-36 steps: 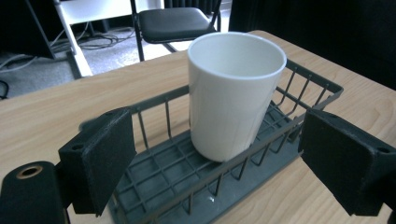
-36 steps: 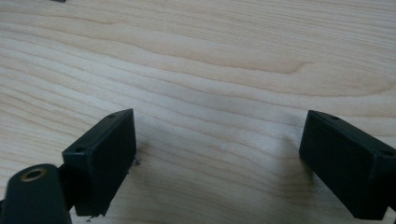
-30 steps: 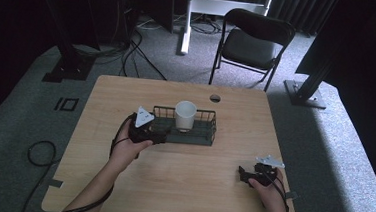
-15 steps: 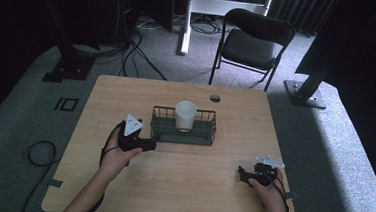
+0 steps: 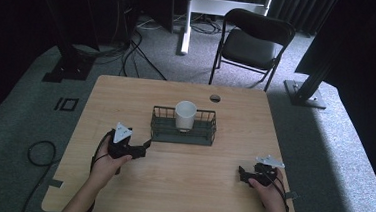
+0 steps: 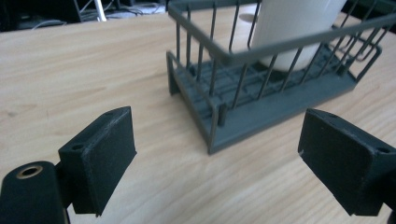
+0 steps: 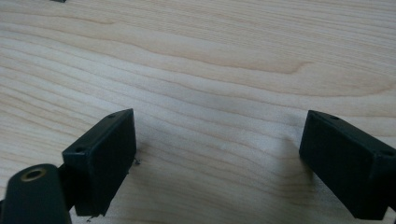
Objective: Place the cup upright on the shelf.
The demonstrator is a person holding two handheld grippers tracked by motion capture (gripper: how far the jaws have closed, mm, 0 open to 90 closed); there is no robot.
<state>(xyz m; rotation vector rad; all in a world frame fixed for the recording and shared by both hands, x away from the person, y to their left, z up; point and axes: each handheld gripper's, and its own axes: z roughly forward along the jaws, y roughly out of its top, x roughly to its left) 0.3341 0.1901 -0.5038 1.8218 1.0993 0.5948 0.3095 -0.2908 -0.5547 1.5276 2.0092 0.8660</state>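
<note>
Pulling back from the wire basket, the left tongs are now sitting clear of its near-left corner, where a second ago they were up against that end; the right tongs are lying where they were.

One basket is standing on the bench, and one white cup is standing upright inside it, roughly mid-length. Two tongs are resting low over the bench, each held in one hand: the left hand near and to the left of the basket, the right hand well apart from it, toward the near-right.

Seen from the left gripper view, the left tongs are spread wide with nothing between the pads, and the basket's near-left corner is lying just beyond the gap, the cup behind its bars. Seen from the right gripper view, the right tongs are likewise released, wide apart over bare wood, grasping nothing.

One folding chair is standing on the floor beyond the basket's far side.
</note>
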